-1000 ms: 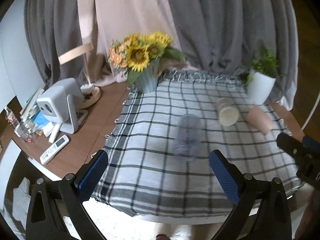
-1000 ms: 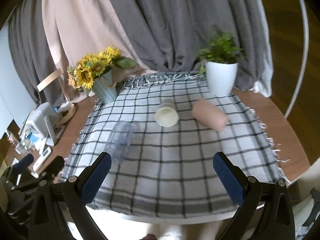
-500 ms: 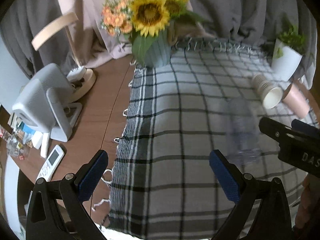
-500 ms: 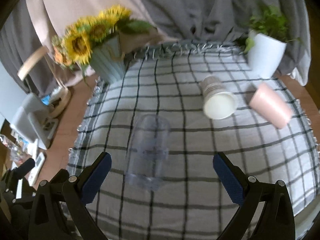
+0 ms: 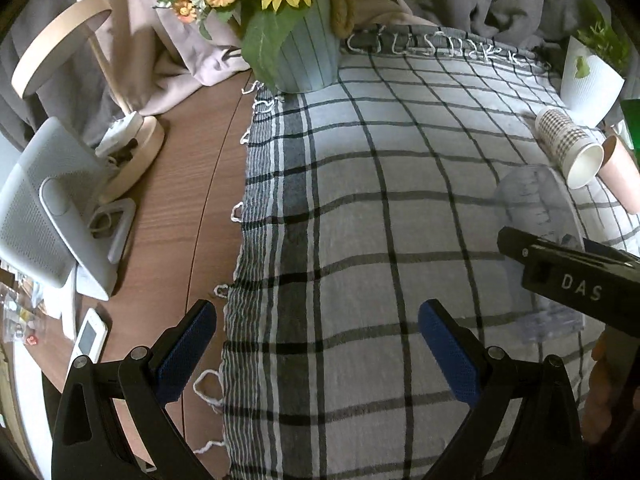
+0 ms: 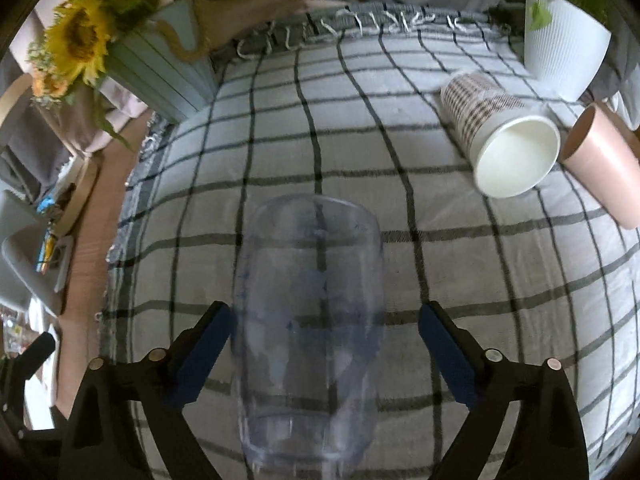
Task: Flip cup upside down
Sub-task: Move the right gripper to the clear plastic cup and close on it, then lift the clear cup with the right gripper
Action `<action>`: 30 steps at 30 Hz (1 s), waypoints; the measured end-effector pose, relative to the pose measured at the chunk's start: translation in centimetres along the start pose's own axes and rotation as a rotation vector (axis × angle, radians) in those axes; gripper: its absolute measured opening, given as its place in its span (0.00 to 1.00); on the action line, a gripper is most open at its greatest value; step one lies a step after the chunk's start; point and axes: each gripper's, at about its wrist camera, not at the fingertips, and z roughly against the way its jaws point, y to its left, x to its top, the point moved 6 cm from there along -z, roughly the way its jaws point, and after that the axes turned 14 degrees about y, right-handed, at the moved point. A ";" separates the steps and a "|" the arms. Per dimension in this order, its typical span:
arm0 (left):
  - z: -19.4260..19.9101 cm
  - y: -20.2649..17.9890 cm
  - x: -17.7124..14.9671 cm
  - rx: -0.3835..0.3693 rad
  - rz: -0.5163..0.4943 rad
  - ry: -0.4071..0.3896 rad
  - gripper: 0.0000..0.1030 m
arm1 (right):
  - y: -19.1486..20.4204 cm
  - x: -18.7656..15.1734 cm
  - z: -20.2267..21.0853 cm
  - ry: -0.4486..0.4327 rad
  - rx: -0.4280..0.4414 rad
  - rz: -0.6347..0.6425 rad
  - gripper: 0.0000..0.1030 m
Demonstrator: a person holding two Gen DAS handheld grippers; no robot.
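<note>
A clear plastic cup (image 6: 308,320) lies on its side on the checked cloth (image 6: 400,128). My right gripper (image 6: 322,350) is open, with its blue fingers on either side of the cup and not touching it. In the left wrist view the same cup (image 5: 536,240) lies at the right, partly behind the right gripper's black body. My left gripper (image 5: 318,350) is open and empty above the cloth's left part (image 5: 360,200).
A patterned white paper cup (image 6: 500,136) and a pink cup (image 6: 604,168) lie on their sides at the right. A sunflower vase (image 5: 308,52) and a white plant pot (image 6: 564,48) stand at the back. A white device (image 5: 52,208), a lamp base and a remote sit on the wooden table to the left.
Both grippers have moved forward and down toward the table. The right gripper has closed in on the clear cup, which now lies between its open fingers.
</note>
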 end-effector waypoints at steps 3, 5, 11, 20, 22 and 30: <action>-0.5 0.0 0.2 0.001 -0.013 0.005 1.00 | -0.1 0.1 -0.8 0.008 -0.003 -0.006 0.84; -0.8 0.0 0.2 -0.002 -0.018 0.009 1.00 | 0.1 0.0 -1.2 0.020 -0.001 -0.004 0.82; -1.4 0.2 0.0 -0.007 -0.018 0.024 1.00 | 1.3 -0.1 -1.7 0.010 -0.009 0.035 0.69; -1.1 -0.2 -0.3 -0.044 0.004 0.023 1.00 | 1.6 -0.1 -1.4 0.003 -0.011 0.065 0.69; -0.9 -0.4 -0.3 -0.056 0.009 0.022 1.00 | 1.6 -0.3 -0.7 -0.012 -0.010 0.078 0.69; 0.2 -4.0 -0.3 -0.064 -0.009 0.014 1.00 | -1.5 -1.4 2.2 -0.032 -0.035 0.084 0.69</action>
